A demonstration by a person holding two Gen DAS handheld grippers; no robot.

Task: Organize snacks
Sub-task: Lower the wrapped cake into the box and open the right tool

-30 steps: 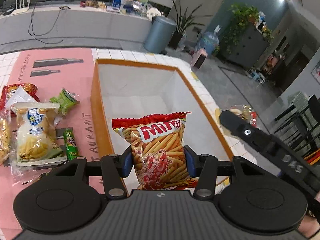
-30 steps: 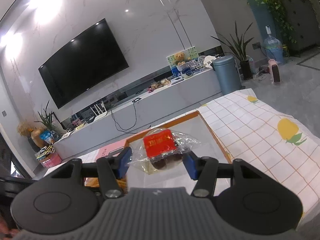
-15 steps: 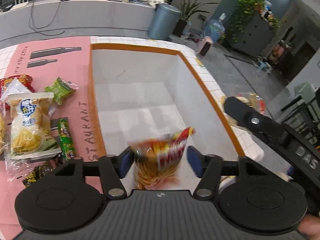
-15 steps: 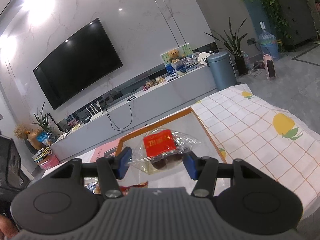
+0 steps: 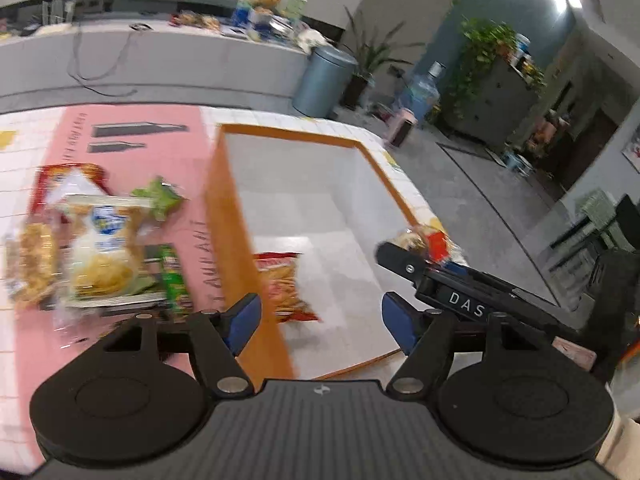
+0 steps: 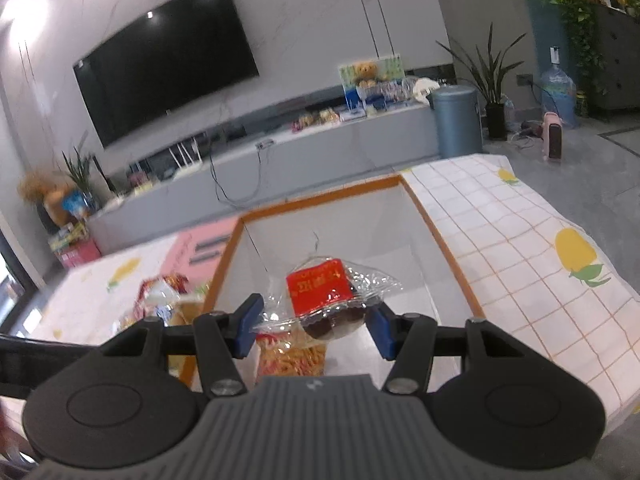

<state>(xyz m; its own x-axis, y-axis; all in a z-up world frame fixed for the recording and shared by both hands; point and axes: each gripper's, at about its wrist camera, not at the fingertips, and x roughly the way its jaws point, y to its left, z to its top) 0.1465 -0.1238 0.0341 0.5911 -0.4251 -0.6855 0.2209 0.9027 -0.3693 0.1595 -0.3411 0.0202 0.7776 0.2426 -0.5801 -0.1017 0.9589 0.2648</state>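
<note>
Between the right gripper's point(image 6: 314, 322) pinching jaws sits a clear snack packet point(image 6: 326, 300); only the left view shows the left gripper point(image 5: 322, 318) spread, empty, chip bag point(image 5: 286, 286) (blurred) ahead inside the box point(image 5: 224, 216).

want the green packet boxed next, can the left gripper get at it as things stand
Probably yes. The left gripper is open and holds nothing, and the green packet lies on the pink mat outside the box, on top with nothing over it. The view is blurred, so its exact edges are unclear.
</note>
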